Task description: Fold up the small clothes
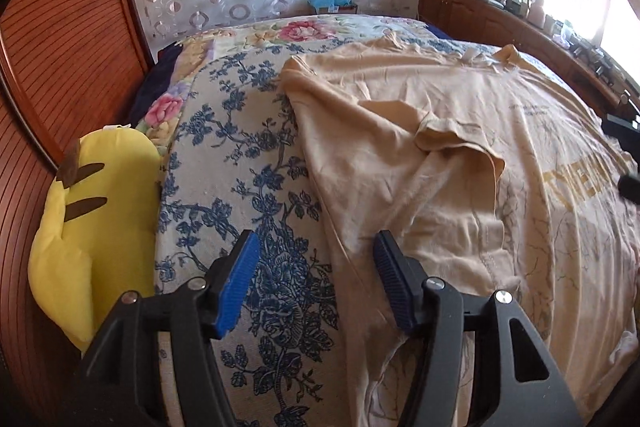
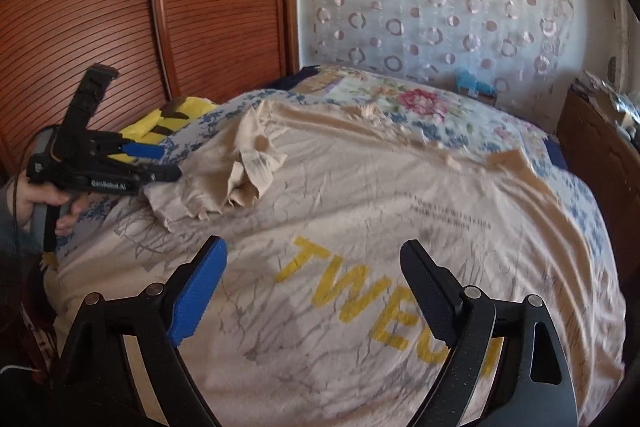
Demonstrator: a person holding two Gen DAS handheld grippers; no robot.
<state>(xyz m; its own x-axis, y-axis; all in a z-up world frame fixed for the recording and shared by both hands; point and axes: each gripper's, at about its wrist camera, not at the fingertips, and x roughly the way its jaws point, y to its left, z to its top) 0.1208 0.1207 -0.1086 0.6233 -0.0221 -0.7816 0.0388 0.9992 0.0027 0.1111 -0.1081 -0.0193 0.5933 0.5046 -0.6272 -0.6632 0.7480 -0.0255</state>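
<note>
We see the bed (image 1: pixel 240 155), covered in a blue floral spread, filling both views. Across it lies the beige T-shirt (image 2: pixel 360 195), print side up with yellow letters, one sleeve (image 1: pixel 456 139) folded in over the body. A yellow plush toy (image 1: pixel 92 219) sits against the wooden panel at the bed's edge. Our left gripper (image 1: pixel 316 267) hovers at the shirt's side edge, jaws spread, nothing pinched between them. Our right gripper (image 2: pixel 314 287) hangs over the lettering, jaws wide apart and likewise empty. A hand (image 2: pixel 44 203) holds the left tool.
</note>
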